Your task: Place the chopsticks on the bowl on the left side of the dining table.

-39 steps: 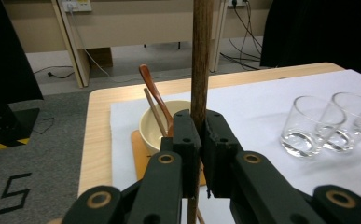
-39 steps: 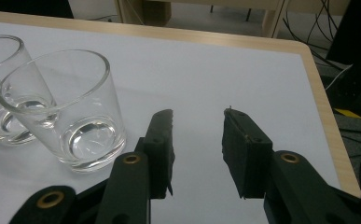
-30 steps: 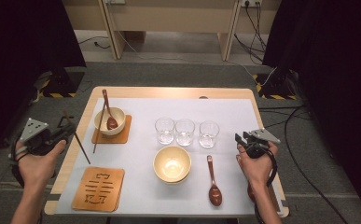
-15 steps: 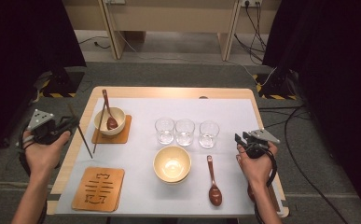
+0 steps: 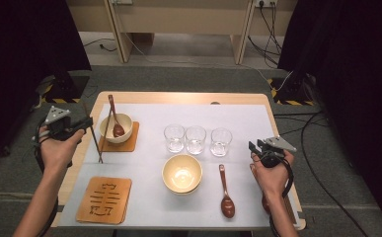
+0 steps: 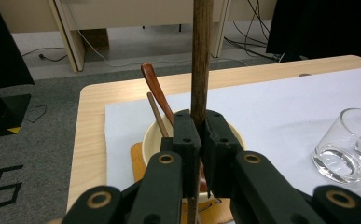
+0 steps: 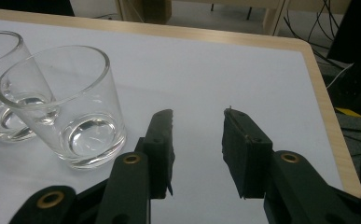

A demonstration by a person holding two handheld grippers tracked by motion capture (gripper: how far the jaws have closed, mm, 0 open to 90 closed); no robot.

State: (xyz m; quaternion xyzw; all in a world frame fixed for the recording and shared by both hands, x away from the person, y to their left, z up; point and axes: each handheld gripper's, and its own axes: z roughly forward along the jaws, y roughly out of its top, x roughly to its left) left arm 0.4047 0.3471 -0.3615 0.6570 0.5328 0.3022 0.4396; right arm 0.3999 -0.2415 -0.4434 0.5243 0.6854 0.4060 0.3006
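Observation:
My left gripper point(image 5: 83, 123) is shut on a dark wooden chopstick point(image 5: 95, 144) that stands nearly upright at the table's left edge, its lower tip over the white mat. In the left gripper view the chopstick point(image 6: 201, 56) runs up between the pressed jaws of the left gripper point(image 6: 197, 123). Just behind it a cream bowl point(image 5: 123, 124) on a brown coaster point(image 5: 130, 143) holds a brown spoon point(image 5: 112, 109) and a second stick point(image 6: 156, 113). My right gripper point(image 5: 253, 146) hovers open at the right side of the mat, with nothing between its jaws in its own view point(image 7: 197, 122).
Three empty glasses point(image 5: 196, 139) stand in a row mid-table; the nearest glass point(image 7: 66, 98) is left of the right jaws. A second cream bowl point(image 5: 181, 173) sits in front of them, beside a spoon point(image 5: 225, 193). A patterned wooden coaster point(image 5: 104, 200) lies front left.
My left hand has carried the chopstick to the right and farther from the person, toward the bowl on the coaster. The right hand has kept still.

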